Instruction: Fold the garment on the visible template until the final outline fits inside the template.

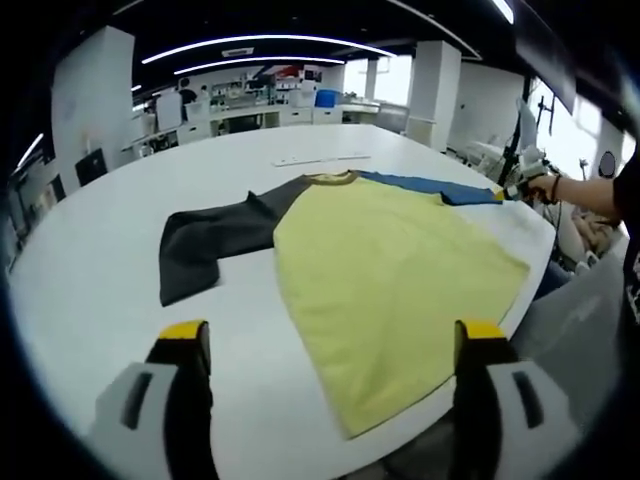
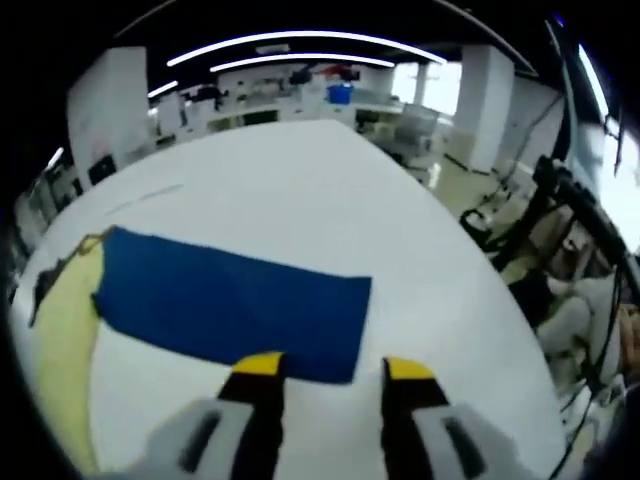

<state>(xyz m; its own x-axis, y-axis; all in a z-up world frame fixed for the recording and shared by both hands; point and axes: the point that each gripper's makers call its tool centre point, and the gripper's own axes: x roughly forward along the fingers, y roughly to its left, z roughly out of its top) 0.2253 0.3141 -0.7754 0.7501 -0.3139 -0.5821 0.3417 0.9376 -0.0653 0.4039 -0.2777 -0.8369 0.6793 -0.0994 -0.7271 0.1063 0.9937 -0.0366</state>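
Garment (image 1: 385, 265) spread flat on the white table (image 1: 100, 270), both grippers unloaded.

Yellow body lies at the table's near edge, its hem corner reaching that edge; the dark grey sleeve (image 1: 210, 240) extends across the table on one side and the blue sleeve (image 2: 235, 305) on the other. Left gripper (image 1: 335, 345) hovers above the table's near edge, jaws set wide and holding nothing. Right gripper (image 2: 325, 372) sits at the blue sleeve's cuff end, yellow-tipped jaws narrowly parted, one tip overlapping the cuff edge, nothing visibly clamped.
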